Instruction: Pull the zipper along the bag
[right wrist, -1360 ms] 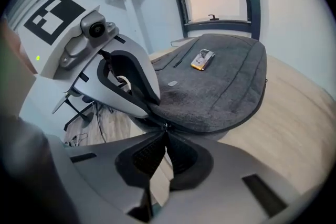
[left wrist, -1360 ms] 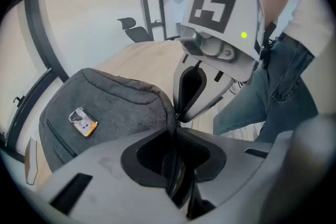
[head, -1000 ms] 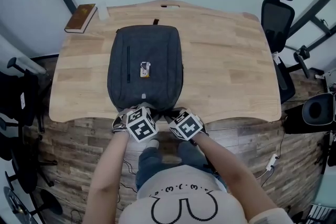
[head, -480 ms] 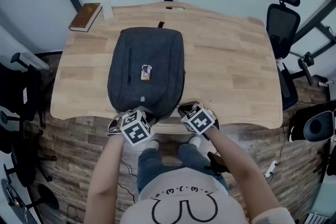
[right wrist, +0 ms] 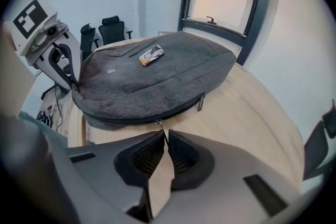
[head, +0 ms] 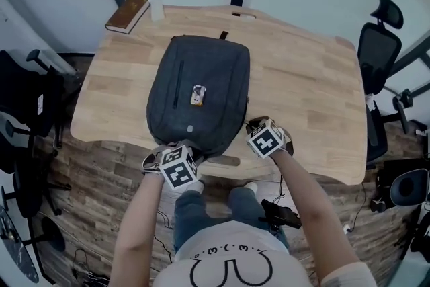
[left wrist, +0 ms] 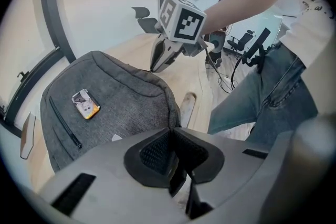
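backpack [head: 215,70], dark grey felt-like fabric with rounded corners, lies flat on a pale wooden table [head: 302,77] in the head view, a small card-shaped tag [head: 197,95] on its front and a brown book [head: 127,15] at the far corner. the left gripper [head: 175,147] sits at its near edge, the right gripper [head: 250,123] at its near right corner. in the left gripper view the left gripper [left wrist: 172,136] is clenched on the backpack [left wrist: 115,107] edge; the tag [left wrist: 85,103] carries a picture, its writing unreadable. in the right gripper view the right gripper [right wrist: 165,139] jaws are opening, the thin zipper pull [right wrist: 164,132] standing in their narrow gap, just beside the backpack [right wrist: 147,81].
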